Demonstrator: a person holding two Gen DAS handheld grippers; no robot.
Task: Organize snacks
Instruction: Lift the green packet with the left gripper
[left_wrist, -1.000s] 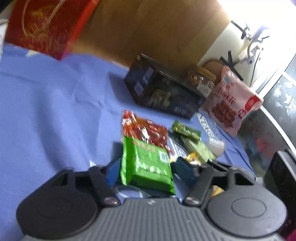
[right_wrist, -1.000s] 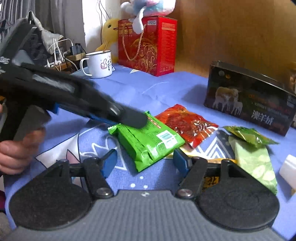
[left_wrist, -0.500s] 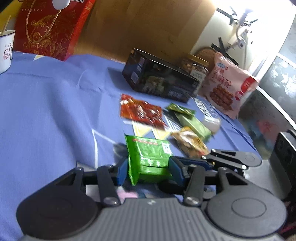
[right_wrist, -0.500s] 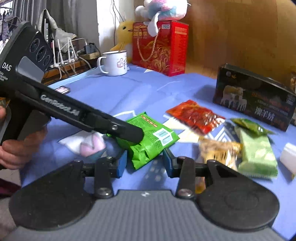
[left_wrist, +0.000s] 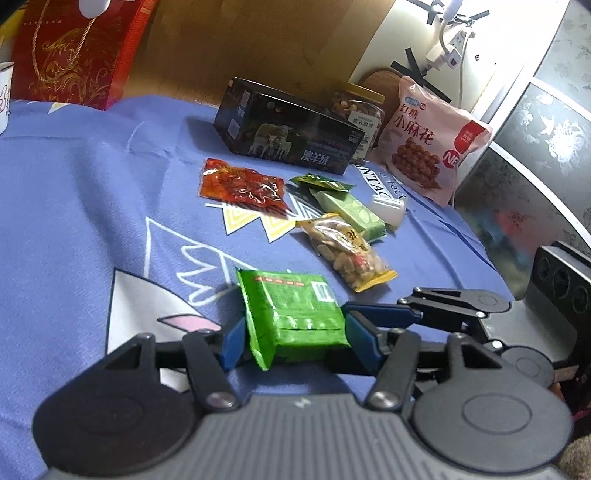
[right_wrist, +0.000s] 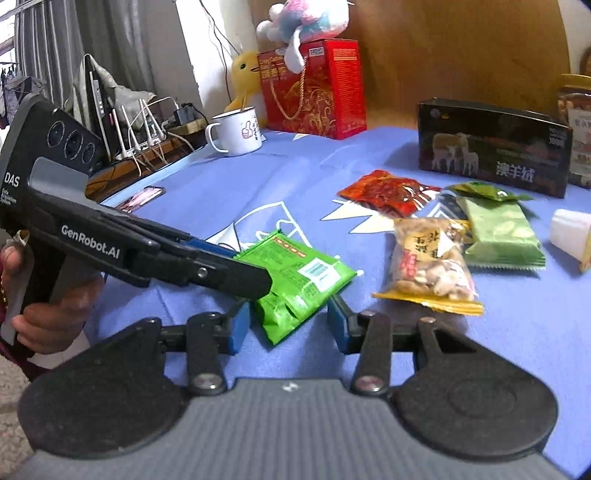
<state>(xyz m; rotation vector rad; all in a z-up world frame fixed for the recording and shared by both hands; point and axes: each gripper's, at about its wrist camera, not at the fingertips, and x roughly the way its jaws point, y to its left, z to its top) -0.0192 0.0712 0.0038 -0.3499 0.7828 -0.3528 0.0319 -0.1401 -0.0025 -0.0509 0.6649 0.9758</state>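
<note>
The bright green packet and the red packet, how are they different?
The bright green packet sits between the left gripper's blue fingers; the red packet lies alone near the dark box. The green one is opaque with a printed label and barcode; the red one is glossy, its reddish contents showing. The green looks thick and blocky, the red flat. Both are sealed snack packets on the blue cloth.

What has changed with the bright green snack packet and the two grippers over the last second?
The bright green foil snack packet was dragged away from the red chili packet toward the near table edge. The left gripper squeezed it, and its jaws have just been opening; the right gripper's too, straddling it. The other snacks stayed put.
</note>
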